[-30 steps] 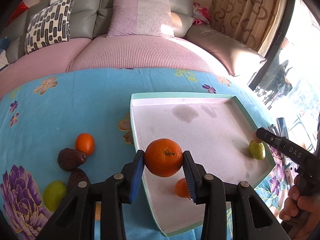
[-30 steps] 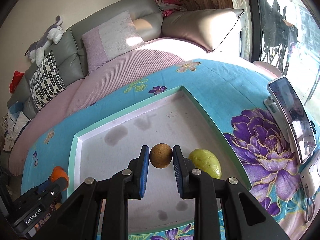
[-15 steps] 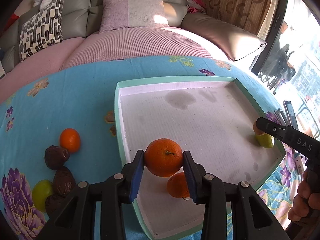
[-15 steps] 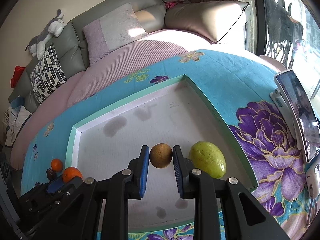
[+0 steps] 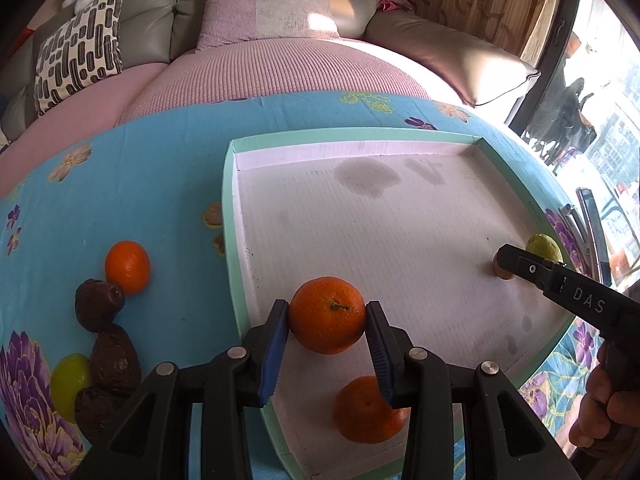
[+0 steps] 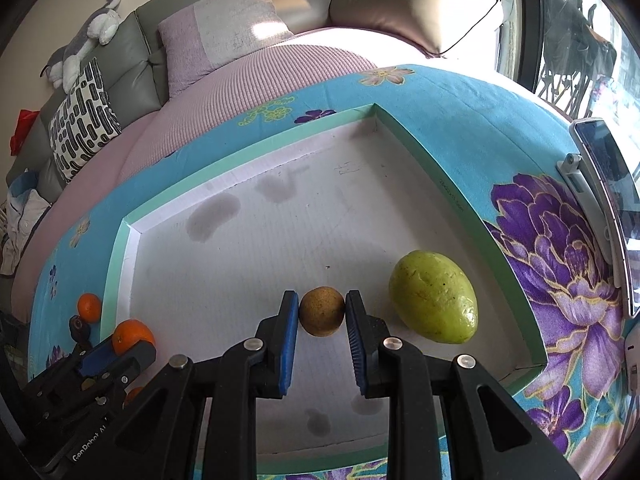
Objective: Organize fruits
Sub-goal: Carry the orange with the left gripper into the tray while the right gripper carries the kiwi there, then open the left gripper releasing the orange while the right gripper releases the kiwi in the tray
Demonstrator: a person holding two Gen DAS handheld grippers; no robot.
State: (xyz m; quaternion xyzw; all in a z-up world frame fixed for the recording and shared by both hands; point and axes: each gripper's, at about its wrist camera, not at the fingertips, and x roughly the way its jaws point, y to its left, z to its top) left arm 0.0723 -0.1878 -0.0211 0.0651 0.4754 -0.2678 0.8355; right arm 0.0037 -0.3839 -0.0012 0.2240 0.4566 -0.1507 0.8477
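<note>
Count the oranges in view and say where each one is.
3. One orange is held in the left tool above the tray, one lies in the tray beneath it, and one sits on the tablecloth beside the dark fruits. Others may be hidden.

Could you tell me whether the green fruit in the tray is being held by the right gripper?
No, the right gripper is shut on a small brown fruit, while the green fruit lies free beside it in the tray.

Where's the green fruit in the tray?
Right wrist view: green fruit lies in the tray, right side near its wall, just right of the right gripper holding the brown fruit.
</note>
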